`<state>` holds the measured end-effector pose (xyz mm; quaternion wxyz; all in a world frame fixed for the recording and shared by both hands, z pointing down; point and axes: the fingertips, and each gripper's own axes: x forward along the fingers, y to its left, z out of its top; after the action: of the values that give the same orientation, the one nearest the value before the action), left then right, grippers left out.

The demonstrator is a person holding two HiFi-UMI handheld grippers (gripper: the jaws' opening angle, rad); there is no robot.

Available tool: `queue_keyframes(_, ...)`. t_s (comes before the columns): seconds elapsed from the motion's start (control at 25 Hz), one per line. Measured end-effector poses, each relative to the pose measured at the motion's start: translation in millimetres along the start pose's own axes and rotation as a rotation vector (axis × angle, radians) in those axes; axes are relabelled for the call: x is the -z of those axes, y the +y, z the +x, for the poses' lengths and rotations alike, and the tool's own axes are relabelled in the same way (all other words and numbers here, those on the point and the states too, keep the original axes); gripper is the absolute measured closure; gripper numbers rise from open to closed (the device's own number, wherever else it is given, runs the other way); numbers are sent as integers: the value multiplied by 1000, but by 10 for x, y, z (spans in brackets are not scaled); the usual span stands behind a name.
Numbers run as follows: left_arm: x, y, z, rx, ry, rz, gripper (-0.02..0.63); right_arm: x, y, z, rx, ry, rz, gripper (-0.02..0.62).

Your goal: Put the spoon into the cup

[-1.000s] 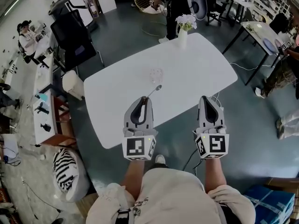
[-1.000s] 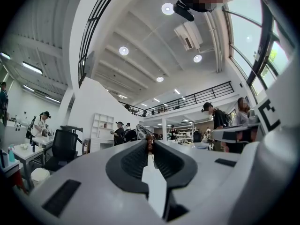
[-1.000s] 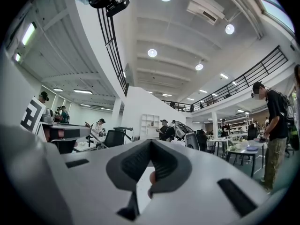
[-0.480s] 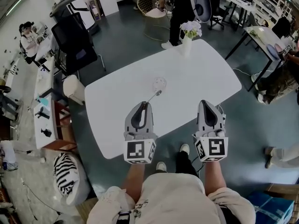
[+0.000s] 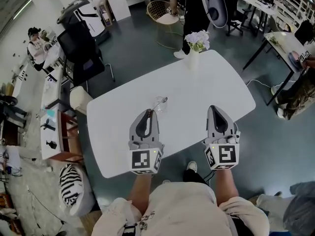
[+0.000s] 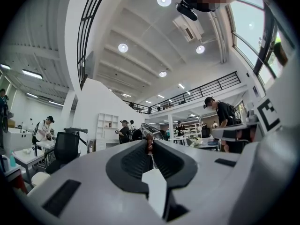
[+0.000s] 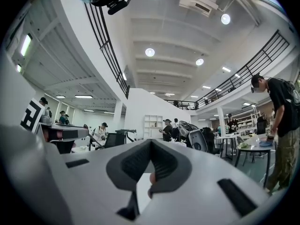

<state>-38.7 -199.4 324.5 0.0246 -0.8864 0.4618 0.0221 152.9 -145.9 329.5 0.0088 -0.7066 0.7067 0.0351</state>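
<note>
In the head view my left gripper (image 5: 149,111) is shut on the handle of a metal spoon (image 5: 158,103) and points level over the white table (image 5: 206,87). The spoon's bowl reaches the clear glass cup (image 5: 160,104) just ahead of the jaws; I cannot tell whether it is inside. The left gripper view shows the jaws of the left gripper (image 6: 149,141) pinching the thin spoon (image 6: 149,142). My right gripper (image 5: 217,108) hovers level over the table's near right part. In its own view the right gripper (image 7: 150,142) has its jaws together with nothing between them.
A white vase of pale flowers (image 5: 195,41) stands at the table's far edge. A black office chair (image 5: 81,53) and a low side shelf (image 5: 54,127) are on the left. Another table (image 5: 288,41) and people are at the right and behind.
Both grippers have moved forward across the table. The spoon's bowl, which was short of the cup, now reaches it. Neither gripper's jaws have changed.
</note>
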Motion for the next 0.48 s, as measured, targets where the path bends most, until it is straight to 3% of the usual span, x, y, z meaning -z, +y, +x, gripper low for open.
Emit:
queue_keyframes(0.24, -43, -422, 506, -32, -2, 12, 565, 33, -665, 252, -35, -5, 19, 607)
queue_keyframes(0.48, 25, -546, 696, -84, 27, 19, 566, 161, -861, 488, -100, 8, 44, 607)
